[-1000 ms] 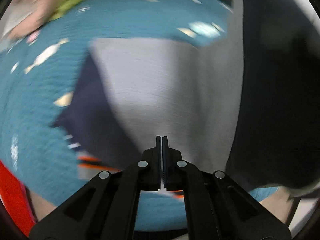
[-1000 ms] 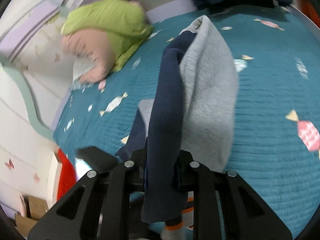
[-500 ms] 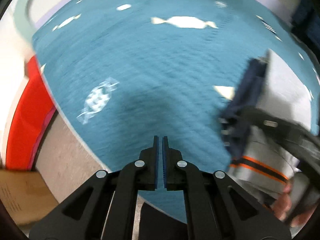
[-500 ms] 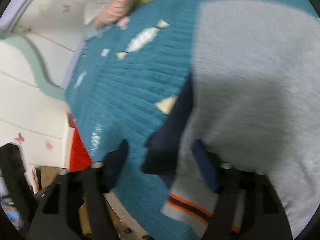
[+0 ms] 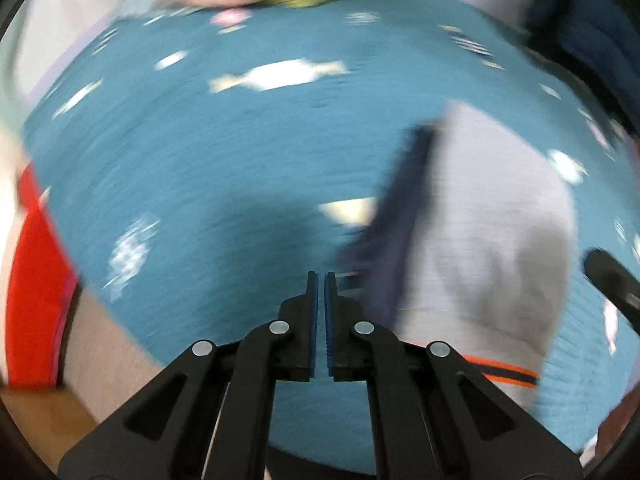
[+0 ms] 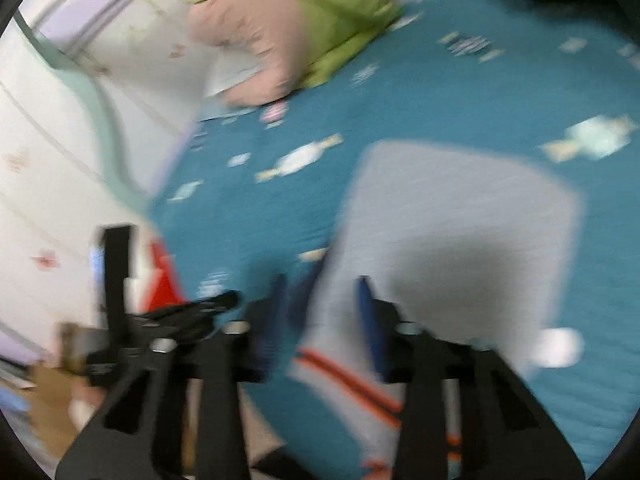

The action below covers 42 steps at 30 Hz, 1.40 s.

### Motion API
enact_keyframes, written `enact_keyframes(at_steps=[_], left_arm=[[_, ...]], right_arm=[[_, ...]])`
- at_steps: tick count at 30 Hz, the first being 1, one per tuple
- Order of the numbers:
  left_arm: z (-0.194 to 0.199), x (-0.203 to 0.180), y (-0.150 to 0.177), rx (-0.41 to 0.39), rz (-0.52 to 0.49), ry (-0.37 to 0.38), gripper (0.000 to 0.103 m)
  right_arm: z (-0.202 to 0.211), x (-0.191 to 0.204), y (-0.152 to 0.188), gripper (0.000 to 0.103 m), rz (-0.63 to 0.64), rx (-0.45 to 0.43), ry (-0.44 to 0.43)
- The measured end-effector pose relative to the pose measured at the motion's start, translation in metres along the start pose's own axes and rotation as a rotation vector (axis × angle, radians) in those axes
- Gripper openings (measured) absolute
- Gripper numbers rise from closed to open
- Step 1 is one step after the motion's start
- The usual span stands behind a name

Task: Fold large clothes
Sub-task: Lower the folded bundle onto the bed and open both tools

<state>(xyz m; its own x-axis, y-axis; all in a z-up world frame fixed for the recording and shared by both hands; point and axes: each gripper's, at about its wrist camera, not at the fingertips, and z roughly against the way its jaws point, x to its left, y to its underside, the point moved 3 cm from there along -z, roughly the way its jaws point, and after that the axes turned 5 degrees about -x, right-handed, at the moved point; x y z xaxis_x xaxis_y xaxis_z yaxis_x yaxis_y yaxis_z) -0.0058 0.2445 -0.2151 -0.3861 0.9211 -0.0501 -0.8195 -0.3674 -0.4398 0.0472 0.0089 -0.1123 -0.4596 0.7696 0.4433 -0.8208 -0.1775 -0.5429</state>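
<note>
two tools (image 5: 321, 280) (image 6: 320, 292), one grey garment (image 6: 460, 208)

The left gripper (image 5: 320, 280) is matte black, with two angular linkage arms, four round silver screws, and blue ribbed pads lining its fingers. The right gripper (image 6: 322, 304) shares that black frame, silver screws and blue pads, though blurred.
</note>
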Motion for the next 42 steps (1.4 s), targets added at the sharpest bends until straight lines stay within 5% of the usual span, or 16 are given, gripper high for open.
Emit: enact_keyframes(at_steps=[3,5,8,11,17,21,26,31,35,38,40,42], left_arm=[[-0.012,-0.046,-0.009,0.002,-0.086,0.133,0.004],[-0.03,-0.069,-0.02,0.006,-0.133,0.124,0.004],[-0.057,-0.103,-0.036,-0.019,-0.216,0.212,0.004],[-0.092,-0.107,-0.032,0.05,-0.254,0.166,0.003],[-0.079,-0.081,0.001,-0.019,-0.42,0.071,0.002],[-0.064,-0.1,0.023,-0.045,-0.551,-0.049,0.004],[-0.032,-0.12,0.028,0.009,-0.402,0.212,0.004],[-0.052,-0.123,0.053,-0.017,-0.462,0.16,0.006],[-0.042,-0.102,0.066,0.014,-0.453,0.205,0.006],[-0.042,-0.081,0.075,0.078,-0.462,0.161,0.006],[-0.034,-0.073,0.077,0.09,-0.486,0.131,0.007],[-0.025,-0.068,0.065,0.05,-0.486,0.11,0.007]], right_arm=[[-0.005,-0.022,0.007,0.011,-0.003,0.003,0.057],[-0.023,-0.03,0.006,0.01,0.009,0.018,0.083],[-0.057,-0.041,0.004,0.011,0.044,0.076,0.076],[-0.075,-0.062,0.023,0.008,-0.013,0.143,0.074],[-0.028,-0.083,0.083,0.0,-0.034,0.161,0.015],[0.0,-0.084,0.089,0.0,-0.065,0.166,0.03],[0.012,-0.052,0.062,0.005,-0.04,0.119,-0.081],[-0.04,-0.044,0.091,0.006,0.023,0.265,-0.075],[-0.015,-0.062,0.113,0.0,-0.064,0.275,-0.15],[0.003,-0.075,0.121,0.0,-0.106,0.293,-0.152],[0.016,-0.078,0.115,0.003,-0.141,0.289,-0.124],[0.034,-0.078,0.097,0.003,-0.125,0.184,-0.062]])
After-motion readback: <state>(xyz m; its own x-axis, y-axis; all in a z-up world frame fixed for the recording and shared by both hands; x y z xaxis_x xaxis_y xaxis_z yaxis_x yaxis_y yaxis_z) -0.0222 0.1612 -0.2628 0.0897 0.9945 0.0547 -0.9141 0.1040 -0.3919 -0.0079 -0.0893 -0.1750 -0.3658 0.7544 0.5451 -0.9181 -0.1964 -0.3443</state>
